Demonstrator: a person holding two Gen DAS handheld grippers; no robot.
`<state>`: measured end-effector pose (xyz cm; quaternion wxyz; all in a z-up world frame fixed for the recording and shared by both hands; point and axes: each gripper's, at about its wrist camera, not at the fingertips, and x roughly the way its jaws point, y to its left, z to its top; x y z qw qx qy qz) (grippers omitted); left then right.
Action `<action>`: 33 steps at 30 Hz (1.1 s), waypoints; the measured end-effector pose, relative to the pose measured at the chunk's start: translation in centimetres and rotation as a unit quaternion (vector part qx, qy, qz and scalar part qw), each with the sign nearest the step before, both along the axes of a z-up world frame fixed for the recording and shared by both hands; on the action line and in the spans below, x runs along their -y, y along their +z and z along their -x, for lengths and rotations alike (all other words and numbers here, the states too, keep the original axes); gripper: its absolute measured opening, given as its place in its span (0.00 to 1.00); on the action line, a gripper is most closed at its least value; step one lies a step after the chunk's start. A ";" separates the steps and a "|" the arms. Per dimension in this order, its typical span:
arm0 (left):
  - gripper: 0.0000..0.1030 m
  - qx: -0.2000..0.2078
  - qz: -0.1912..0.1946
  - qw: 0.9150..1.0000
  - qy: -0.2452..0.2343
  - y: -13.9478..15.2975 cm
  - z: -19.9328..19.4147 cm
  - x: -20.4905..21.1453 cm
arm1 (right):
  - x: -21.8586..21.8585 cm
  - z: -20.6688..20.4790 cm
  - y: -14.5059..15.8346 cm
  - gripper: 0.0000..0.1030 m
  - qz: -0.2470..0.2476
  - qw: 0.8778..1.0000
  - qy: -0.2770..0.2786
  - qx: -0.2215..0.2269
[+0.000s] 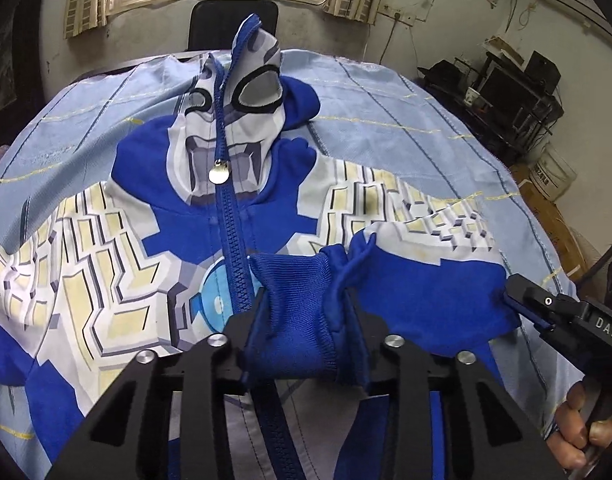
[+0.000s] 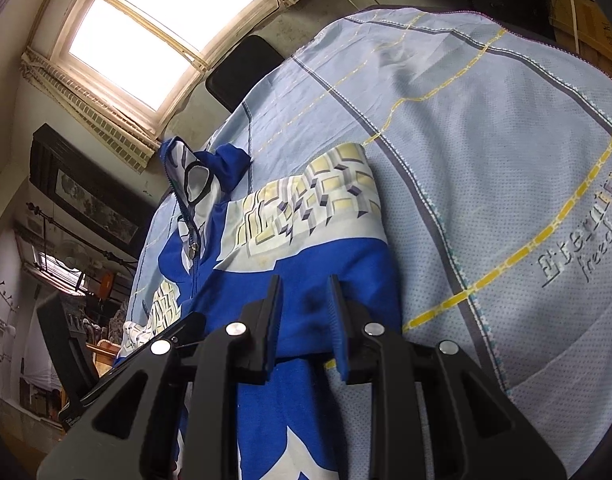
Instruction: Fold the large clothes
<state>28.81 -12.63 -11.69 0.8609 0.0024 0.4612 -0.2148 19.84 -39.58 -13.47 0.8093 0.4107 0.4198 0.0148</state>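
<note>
Left claw (image 1: 306,300) — clamps jacket cuff (image 1: 294,320).

Black tongs (image 1: 306,312), silver rivets, perhaps "DAS" lettering

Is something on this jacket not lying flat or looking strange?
Yes. The hood of the jacket stands up in a peak instead of lying flat on the sheet. The blue cuff is bunched between the left gripper fingers, over the zipper.

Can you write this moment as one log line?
left gripper: gripping cuff | right gripper: gripping sleeve | jacket: zipped, on sheet
</note>
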 end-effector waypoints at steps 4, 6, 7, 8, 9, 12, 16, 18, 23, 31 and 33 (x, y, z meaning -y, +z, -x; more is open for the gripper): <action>0.39 -0.006 0.005 1.000 0.001 -0.1 -0.2 -0.1 | 0.0 0.0 0.0 0.22 0.000 1.000 0.003 0.000; 0.43 -0.012 0.012 1.000 0.005 -0.3 -0.3 -0.4 | 0.0 0.0 0.0 0.22 -0.001 1.000 0.002 0.000; 0.44 -0.016 0.015 1.000 0.006 -0.5 -0.4 -0.6 | 0.0 0.0 0.0 0.22 -0.001 1.000 0.002 0.000; 0.47 -0.021 0.019 1.000 0.008 -0.6 -0.6 -0.8 | 0.0 0.0 0.0 0.22 -0.002 1.000 0.002 0.000; 0.49 -0.025 0.023 0.999 0.010 -0.7 -0.6 -1.0 | 0.0 0.0 0.0 0.22 -0.003 1.000 0.001 0.000; 0.50 -0.039 0.043 0.998 0.013 -0.9 -0.8 -1.9 | 0.0 0.0 0.0 0.22 -0.005 1.000 -0.001 -0.001; 0.50 -0.051 0.072 0.996 0.012 -0.7 -0.7 -3.3 | 0.0 0.0 0.0 0.22 -0.006 1.000 -0.001 -0.002; 0.51 -0.055 0.086 0.995 0.013 -0.5 -0.6 -3.9 | -0.1 0.0 0.0 0.22 -0.007 1.000 0.000 -0.002; 0.63 -0.057 0.092 0.994 0.025 -0.4 -0.9 -4.7 | -0.2 -0.1 0.0 0.22 -0.004 1.000 0.004 -0.003; 0.14 -0.070 0.084 0.994 0.020 -1.6 -1.6 -4.9 | -0.2 -0.2 -0.1 0.22 -0.003 1.000 0.001 -0.004; 0.07 -0.056 0.079 0.995 0.023 -1.1 -1.5 -5.2 | -0.2 -0.1 -0.1 0.22 -0.004 1.000 0.001 -0.003</action>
